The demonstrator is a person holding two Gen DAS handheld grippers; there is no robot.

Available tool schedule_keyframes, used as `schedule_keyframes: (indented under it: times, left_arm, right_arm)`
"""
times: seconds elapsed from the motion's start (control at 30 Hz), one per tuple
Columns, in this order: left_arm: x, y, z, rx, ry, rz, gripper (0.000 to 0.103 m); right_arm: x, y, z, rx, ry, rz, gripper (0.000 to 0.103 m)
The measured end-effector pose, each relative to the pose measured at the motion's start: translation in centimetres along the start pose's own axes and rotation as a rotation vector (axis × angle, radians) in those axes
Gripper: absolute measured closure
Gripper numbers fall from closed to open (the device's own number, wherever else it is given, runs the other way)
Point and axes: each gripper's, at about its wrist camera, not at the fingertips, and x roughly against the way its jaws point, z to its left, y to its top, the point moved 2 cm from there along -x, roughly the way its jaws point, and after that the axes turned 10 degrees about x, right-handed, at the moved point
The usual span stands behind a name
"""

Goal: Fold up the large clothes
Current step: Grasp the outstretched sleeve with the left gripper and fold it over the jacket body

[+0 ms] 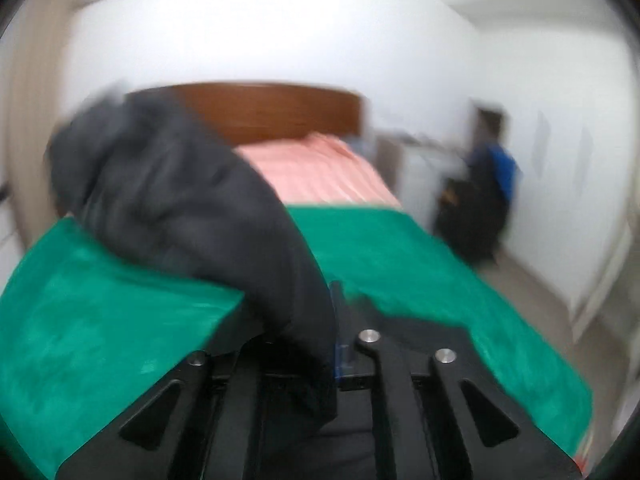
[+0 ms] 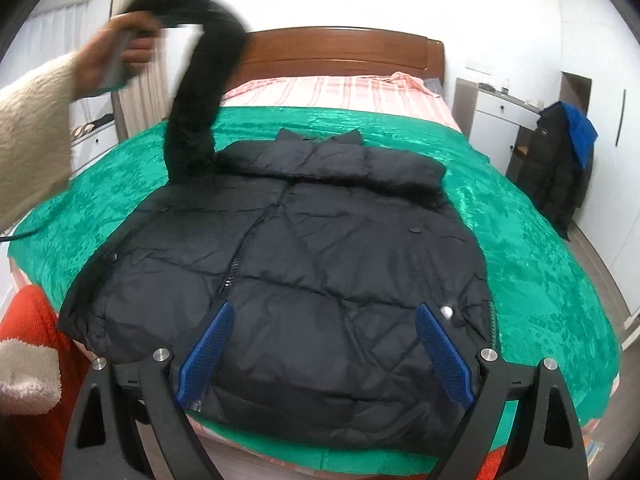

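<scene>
Now the black puffer jacket (image 2: 280,248) lies flat on the green blanket (image 2: 540,248) just ahead of the right gripper (image 2: 324,348), whose jaws are spread wide and empty. Its sleeve (image 1: 192,208) is lifted, clenched in the left gripper (image 1: 336,344) jaws.

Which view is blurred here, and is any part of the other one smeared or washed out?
Left wrist view: motion blur all over, the black jacket sleeve and green blanket soft, the wall washed out. Right wrist view: mostly sharp on the jacket; only the raised sleeve and the hand are smeared; fisheye bends the headboard.
</scene>
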Motion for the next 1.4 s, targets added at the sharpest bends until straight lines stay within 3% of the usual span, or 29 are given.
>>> schedule_keyframes:
  times: [0.03,0.07,0.1,0.2,0.33,0.43,0.57,0.67,0.87,1.0,1.03,1.1,1.27,1.4]
  left_arm:
    - [-2.2,-1.5,-3.0,-0.063,-0.011,0.045,0.057]
    - [-4.4,-3.2,-5.6,-0.122,-0.016,0.097,0.005]
    - [-7.0,-6.1,-8.5,-0.196,-0.006,0.175,0.002]
    - [-11.3,-15.1,-13.6,-0.405,0.023,0.346,0.006]
    - [-9.6,-22.3,-13.9,-0.507,0.029,0.42,0.008]
    - [-6.0,-22.3,-10.7,-0.434,0.026,0.429,0.007]
    - [-2.1,-22.1,-2.8,-0.3,0.051,0.416,0.003]
    - [2.4,-22.3,3.0,-0.199,0.126,0.413,0.003]
    - [6.5,-23.9,11.2,0.043,0.24,0.398,0.002]
    - [7.7,-26.1,14.5,0.242,0.208,0.443,0.002]
    - [8.0,-26.8,15.0,0.293,0.171,0.448,0.002]
    - [8.3,-28.2,15.7,0.349,0.101,0.451,0.002]
    - [7.7,-31.6,15.4,0.404,0.033,0.491,0.002]
    - [8.2,-33.9,14.8,0.455,-0.037,0.549,0.002]
  right_arm:
    - [0.2,-0.3,-0.2,-0.005,-0.001,-0.003,0.012]
    - [0.3,-0.6,-0.4,-0.009,-0.005,-0.005,0.012]
    - [0.4,-0.8,-0.6,-0.01,-0.008,-0.006,0.012]
    - [0.8,-1.8,-1.3,-0.025,-0.02,-0.008,0.012]
    - [1.7,-3.0,-2.6,-0.055,-0.028,-0.039,0.012]
    - [1.4,-3.6,-3.1,-0.065,-0.037,-0.045,0.012]
    - [0.5,-3.5,-2.8,-0.069,-0.022,-0.04,0.012]
    - [0.3,-3.5,-1.9,-0.048,0.001,-0.048,0.012]
    - [0.4,-3.3,-1.1,-0.003,0.025,-0.055,0.012]
    - [2.2,-2.5,-4.6,-0.053,-0.027,-0.128,0.011]
    - [2.7,-2.4,-6.3,-0.082,-0.041,-0.146,0.003]
    - [2.8,-2.5,-10.0,-0.163,-0.007,-0.148,0.0]
    - [-1.1,-5.3,-16.3,-0.373,0.192,0.088,0.0]
    - [-4.4,-7.5,-16.2,-0.393,0.289,0.238,0.0]
